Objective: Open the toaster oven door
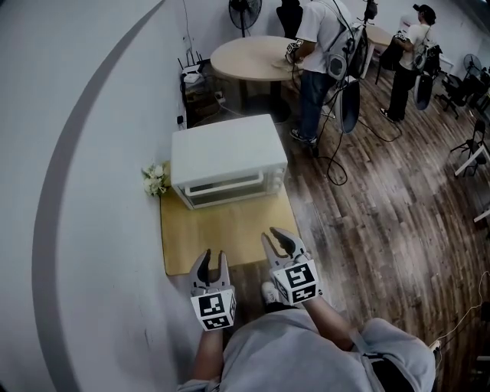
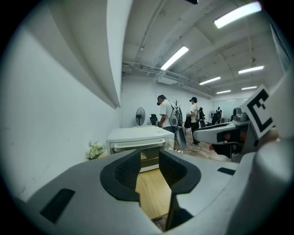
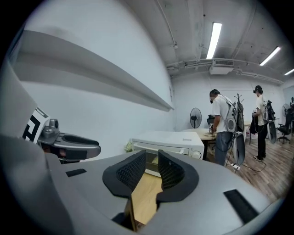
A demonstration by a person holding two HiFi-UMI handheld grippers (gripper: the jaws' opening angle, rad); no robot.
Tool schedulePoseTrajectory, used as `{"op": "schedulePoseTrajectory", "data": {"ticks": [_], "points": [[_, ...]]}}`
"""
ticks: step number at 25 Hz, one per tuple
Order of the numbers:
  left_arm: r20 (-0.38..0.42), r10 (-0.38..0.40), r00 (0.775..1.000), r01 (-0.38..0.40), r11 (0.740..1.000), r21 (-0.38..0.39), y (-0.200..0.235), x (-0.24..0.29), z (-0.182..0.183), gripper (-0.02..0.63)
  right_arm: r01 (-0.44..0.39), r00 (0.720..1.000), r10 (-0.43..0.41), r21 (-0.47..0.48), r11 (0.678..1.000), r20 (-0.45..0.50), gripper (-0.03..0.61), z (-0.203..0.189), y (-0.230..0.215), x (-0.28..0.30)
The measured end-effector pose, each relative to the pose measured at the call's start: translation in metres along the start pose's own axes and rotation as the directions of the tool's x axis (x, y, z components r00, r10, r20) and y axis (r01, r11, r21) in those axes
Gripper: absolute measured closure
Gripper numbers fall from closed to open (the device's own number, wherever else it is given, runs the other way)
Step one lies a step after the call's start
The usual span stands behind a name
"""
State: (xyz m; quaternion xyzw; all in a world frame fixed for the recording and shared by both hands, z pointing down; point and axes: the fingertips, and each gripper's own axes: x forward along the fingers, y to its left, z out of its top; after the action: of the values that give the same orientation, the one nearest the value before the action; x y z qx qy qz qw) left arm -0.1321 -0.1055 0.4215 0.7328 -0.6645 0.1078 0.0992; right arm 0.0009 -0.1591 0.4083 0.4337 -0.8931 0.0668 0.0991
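Left gripper (image 1: 210, 257) and right gripper (image 1: 277, 239), both empty
Jaws spread, they hover side by side at the wooden table's (image 1: 222, 230) near edge; the toaster oven (image 1: 227, 157), door shut, stands at its far edge.

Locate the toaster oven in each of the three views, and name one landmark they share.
Head view: toaster oven sits upper centre-left against the wall, door shut.
Left gripper view: toaster oven is at centre, a little left of the middle.
Right gripper view: toaster oven is at centre, slightly right.
Shared landmark: the standing fan, behind the oven in each view.
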Motion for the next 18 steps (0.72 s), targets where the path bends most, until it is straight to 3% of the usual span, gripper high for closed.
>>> {"op": "schedulePoseTrajectory", "data": {"ticks": [5, 10, 18], "points": [[-0.006, -0.011, 1.0, 0.012, 0.999, 0.051, 0.002, 0.036, 0.013, 0.499, -0.022, 0.999, 0.02, -0.059, 0.998, -0.035, 0.518, 0.004, -0.016, 0.034], [-0.028, -0.008, 1.0, 0.013, 0.985, 0.17, 0.015, 0.07, 0.025, 0.5, -0.076, 0.993, 0.064, -0.131, 0.988, -0.096, 0.505, 0.004, -0.026, 0.067], [-0.119, -0.038, 0.992, 0.083, 0.914, 0.397, 0.026, 0.123, 0.038, 0.499, -0.154, 0.974, 0.112, -0.211, 0.965, -0.196, 0.489, 0.006, -0.043, 0.116]]}}
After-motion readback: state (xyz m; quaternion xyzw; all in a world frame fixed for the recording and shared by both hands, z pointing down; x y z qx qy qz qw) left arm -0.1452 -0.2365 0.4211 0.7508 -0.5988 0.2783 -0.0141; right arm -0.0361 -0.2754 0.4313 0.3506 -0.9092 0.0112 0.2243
